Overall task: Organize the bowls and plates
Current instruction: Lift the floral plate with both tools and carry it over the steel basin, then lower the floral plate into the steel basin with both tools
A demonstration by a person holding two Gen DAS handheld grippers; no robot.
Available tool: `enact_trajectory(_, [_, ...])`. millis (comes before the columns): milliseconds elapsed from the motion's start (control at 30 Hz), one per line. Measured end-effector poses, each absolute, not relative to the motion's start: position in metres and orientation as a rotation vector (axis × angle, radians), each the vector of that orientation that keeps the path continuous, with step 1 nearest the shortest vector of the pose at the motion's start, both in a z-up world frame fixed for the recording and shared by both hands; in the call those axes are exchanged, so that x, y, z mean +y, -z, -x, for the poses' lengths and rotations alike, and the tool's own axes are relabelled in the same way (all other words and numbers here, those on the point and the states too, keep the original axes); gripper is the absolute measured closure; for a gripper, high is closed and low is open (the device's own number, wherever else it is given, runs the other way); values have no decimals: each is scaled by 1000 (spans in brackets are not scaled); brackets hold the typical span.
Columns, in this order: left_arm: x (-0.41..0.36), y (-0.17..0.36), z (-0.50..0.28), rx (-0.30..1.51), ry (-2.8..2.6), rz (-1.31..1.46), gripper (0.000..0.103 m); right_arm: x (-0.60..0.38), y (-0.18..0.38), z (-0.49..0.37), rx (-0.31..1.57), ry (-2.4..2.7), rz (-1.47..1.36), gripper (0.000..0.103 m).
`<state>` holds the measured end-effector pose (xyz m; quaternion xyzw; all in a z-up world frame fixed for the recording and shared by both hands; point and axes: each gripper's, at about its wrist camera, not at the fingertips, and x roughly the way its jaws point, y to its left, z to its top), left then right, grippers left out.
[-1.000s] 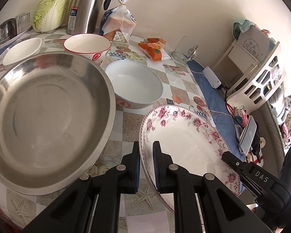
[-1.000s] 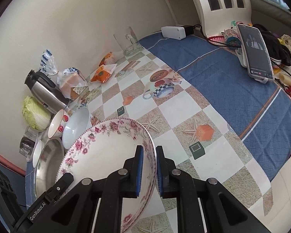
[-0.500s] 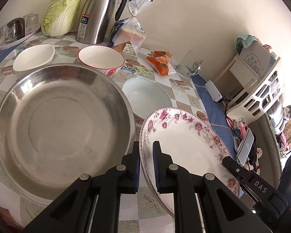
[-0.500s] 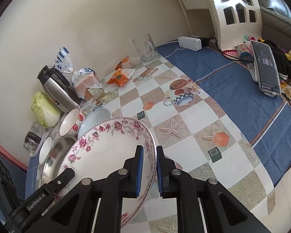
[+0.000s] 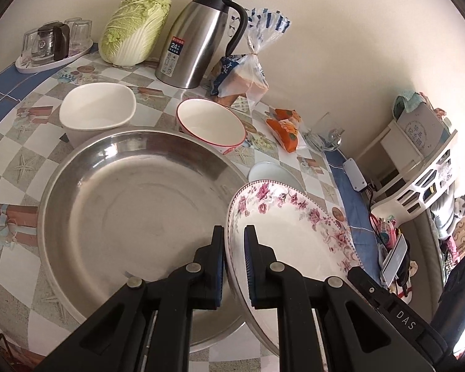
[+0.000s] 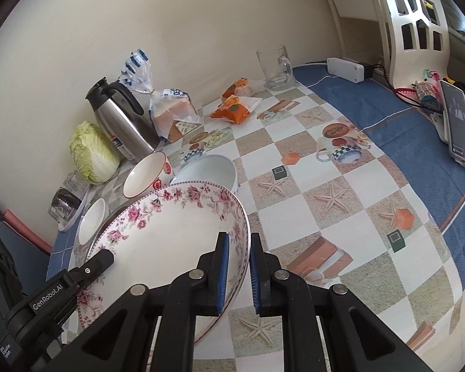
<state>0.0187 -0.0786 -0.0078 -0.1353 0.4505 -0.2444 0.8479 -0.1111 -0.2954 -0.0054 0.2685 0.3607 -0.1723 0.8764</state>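
The floral plate (image 5: 294, 232) is clamped on opposite rims by the left hand-held gripper (image 5: 234, 266) and right hand-held gripper (image 6: 239, 271), prob. so its wide, shallow body stays level w/ no tipping. It's carried clear of the tabletop (image 6: 341, 217), overlapping the steel basin (image 5: 133, 210) at its 3 o'clock edge, likely to be nested there. Vs. a sec ago, the plate has been shifted toward the basin, and the white bowl (image 5: 271, 172) at 12 o'clock is now mostly hidden behind it.

Cabbage (image 5: 133, 28), steel jug (image 5: 198, 37), bagged bread (image 5: 245, 77), glass mug (image 6: 276, 66).
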Motion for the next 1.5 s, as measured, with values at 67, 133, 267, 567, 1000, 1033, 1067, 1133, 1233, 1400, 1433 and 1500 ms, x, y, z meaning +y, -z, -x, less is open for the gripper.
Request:
enact_trajectory(67, [-71,6,-22,944,505,287,90,-289,6,106,756,347,-562,89])
enact_trajectory(133, [-64,5,-25,938,494,288,90,-282,6,102,760,334,-562,89])
enact_trajectory(267, [-46,7,-32,943,473,318,90,-268,7,91,770,309,-554,89])
enact_trajectory(567, [-17,7,-45,940,426,362,90,-239,7,70,785,272,-530,89])
enact_trajectory(1000, [14,20,-64,982,384,481,90,-221,14,39,817,212,-515,89])
enact_trajectory(1033, [15,21,-65,983,381,484,90,-221,14,37,819,209,-514,89])
enact_trajectory(1067, [15,21,-66,985,376,486,90,-220,15,35,821,208,-514,89])
enact_trajectory(1133, [17,22,-67,985,364,492,90,-219,17,30,825,204,-515,89])
enact_trajectory(1233, [18,24,-69,989,347,497,90,-217,18,24,833,195,-505,89])
enact_trajectory(1400, [19,28,-74,999,325,491,90,-216,24,15,854,184,-501,89])
enact_trajectory(1433, [20,30,-75,1001,320,491,90,-216,25,13,858,183,-501,89])
enact_trajectory(1500, [21,32,-77,1006,312,492,90,-216,28,9,867,178,-500,89])
